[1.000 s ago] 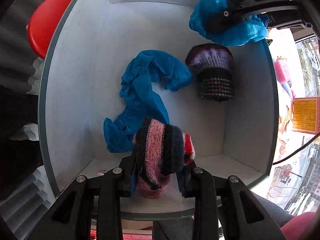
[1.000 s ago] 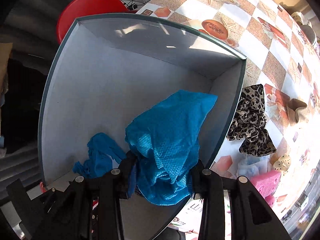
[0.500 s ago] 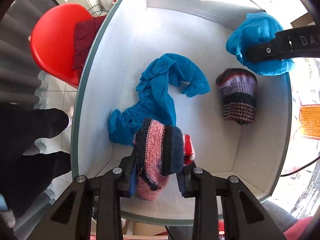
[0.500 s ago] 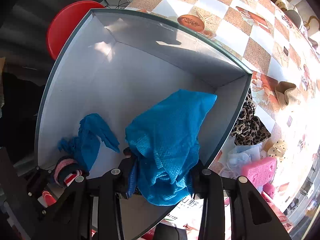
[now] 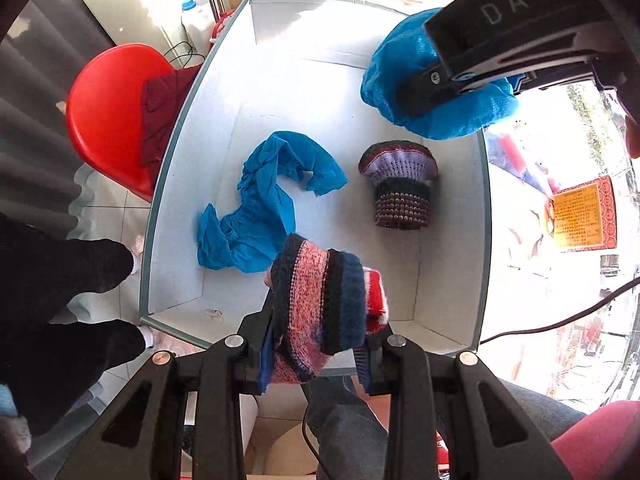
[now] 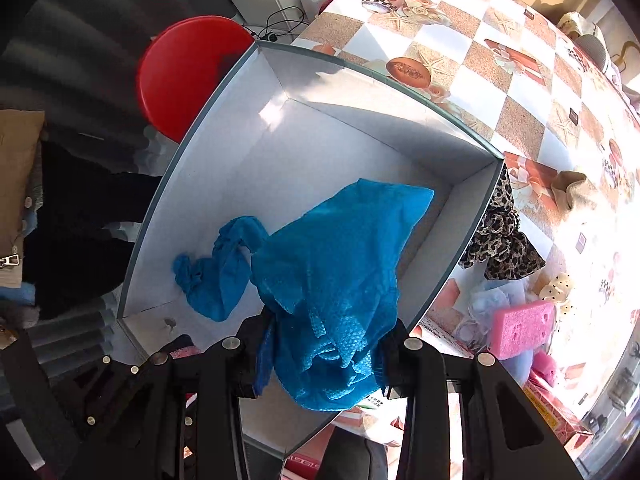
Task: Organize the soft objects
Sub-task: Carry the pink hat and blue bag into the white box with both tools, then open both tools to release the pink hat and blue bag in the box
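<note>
A white open box [image 5: 280,80] with a grey rim holds a crumpled blue fabric [image 5: 264,204] and a purple striped knit piece [image 5: 400,184]. My left gripper [image 5: 316,340] is shut on a pink, navy and red striped knit piece [image 5: 320,304], held above the box's near edge. My right gripper [image 6: 324,344] is shut on a blue textured cloth [image 6: 336,276], held above the box's right side; it also shows in the left wrist view [image 5: 420,76]. The blue fabric also lies in the box [image 6: 320,152] in the right wrist view [image 6: 216,272].
A red chair [image 5: 108,116] with a dark red cloth stands left of the box. On the patterned tablecloth [image 6: 480,60] right of the box lie a leopard-print fabric [image 6: 504,240], a pink sponge [image 6: 520,328] and a beige item [image 6: 572,192].
Both grippers have risen and pulled back from the box, so more of it and the chair shows. Each keeps its hold on its cloth.
</note>
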The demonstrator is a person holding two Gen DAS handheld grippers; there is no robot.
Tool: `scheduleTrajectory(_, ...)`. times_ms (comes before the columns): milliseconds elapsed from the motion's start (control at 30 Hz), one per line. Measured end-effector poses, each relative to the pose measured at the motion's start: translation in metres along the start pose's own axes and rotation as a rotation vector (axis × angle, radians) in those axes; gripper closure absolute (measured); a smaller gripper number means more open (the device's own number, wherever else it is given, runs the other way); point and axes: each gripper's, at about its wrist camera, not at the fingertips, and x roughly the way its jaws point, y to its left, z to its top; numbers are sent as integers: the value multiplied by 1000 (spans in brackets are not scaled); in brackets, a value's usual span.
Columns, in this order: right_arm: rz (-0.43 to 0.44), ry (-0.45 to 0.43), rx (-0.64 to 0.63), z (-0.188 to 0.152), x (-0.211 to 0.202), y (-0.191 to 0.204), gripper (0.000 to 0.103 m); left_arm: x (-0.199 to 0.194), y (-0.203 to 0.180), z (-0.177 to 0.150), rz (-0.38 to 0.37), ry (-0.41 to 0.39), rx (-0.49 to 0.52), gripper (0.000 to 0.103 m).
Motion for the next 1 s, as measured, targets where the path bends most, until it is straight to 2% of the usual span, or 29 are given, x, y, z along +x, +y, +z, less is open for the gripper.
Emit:
scheduleTrajectory(400,19,-22,-3,-8,-9,14,62,-8,-1,6,20,-20,37,65)
scheduleTrajectory(500,25,-23,3,-9,-12,15,58,-10,-1,6,32,-17,43,52)
scheduleTrajectory(567,26,-21,6,-9,-13,15,58,-11,-3,5,41,-15,48,34)
scheduleTrajectory(633,29,-22,15,-9,-14,14,44,-11,-3,4,44,-16,48,21)
scheduleTrajectory(667,30,-24,18,-9,-14,14,30,-10,-4,3,41,-18,50,20)
scheduleTrajectory(700,32,-28,19,-9,-15,14,23,-10,-4,3,38,-17,53,19)
scheduleTrajectory(767,30,-29,23,-10,-16,15,22,-8,-5,2,29,-14,54,15)
scheduleTrajectory(867,28,-7,21,-10,-13,16,0,-7,-4,1,7,-9,42,14)
scheduleTrajectory(1000,39,-21,17,-11,-19,18,0,-7,-1,1,-11,-10,27,14)
